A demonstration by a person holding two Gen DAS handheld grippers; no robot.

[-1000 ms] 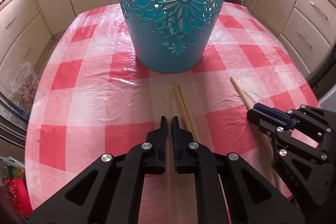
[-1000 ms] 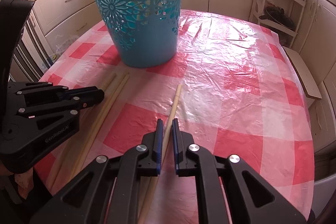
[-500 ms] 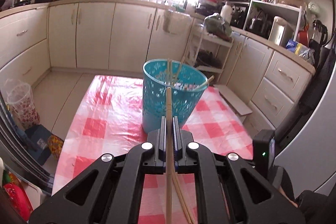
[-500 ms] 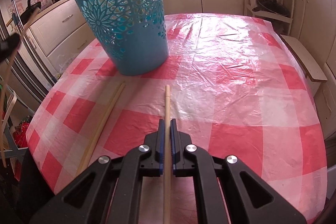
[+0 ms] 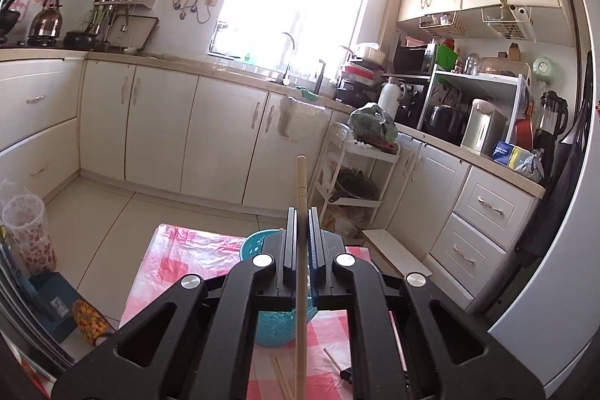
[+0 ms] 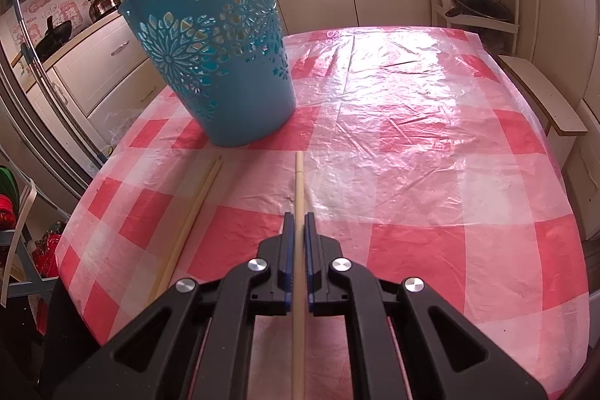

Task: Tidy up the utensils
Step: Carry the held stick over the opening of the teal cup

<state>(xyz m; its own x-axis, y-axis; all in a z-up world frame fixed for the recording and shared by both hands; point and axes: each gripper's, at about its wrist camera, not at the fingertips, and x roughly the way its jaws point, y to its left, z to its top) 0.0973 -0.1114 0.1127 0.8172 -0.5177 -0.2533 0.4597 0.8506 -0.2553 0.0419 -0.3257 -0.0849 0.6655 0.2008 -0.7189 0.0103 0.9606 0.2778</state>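
In the left wrist view my left gripper (image 5: 302, 212) is shut on a wooden chopstick (image 5: 301, 182), held high in the air and pointing toward the kitchen cabinets. Below and behind its fingers sits the blue cut-out basket (image 5: 273, 328) on the red-checked table (image 5: 180, 250). My right gripper (image 6: 299, 216) is shut on a second chopstick (image 6: 299, 175), low over the tablecloth (image 6: 412, 137), its tip pointing toward the basket (image 6: 217, 62). Two more chopsticks (image 6: 195, 208) lie side by side on the cloth to its left.
A wooden bench (image 6: 540, 92) runs along the table's right edge. A white shelf trolley (image 5: 356, 182) and cream cabinets (image 5: 157, 130) stand beyond the table. A metal appliance front (image 6: 45, 115) rises at the left.
My left gripper closed on a chopstick and rose with it from the table to well above the basket, tilting up. My right gripper's jaws closed on its chopstick and stayed in place.
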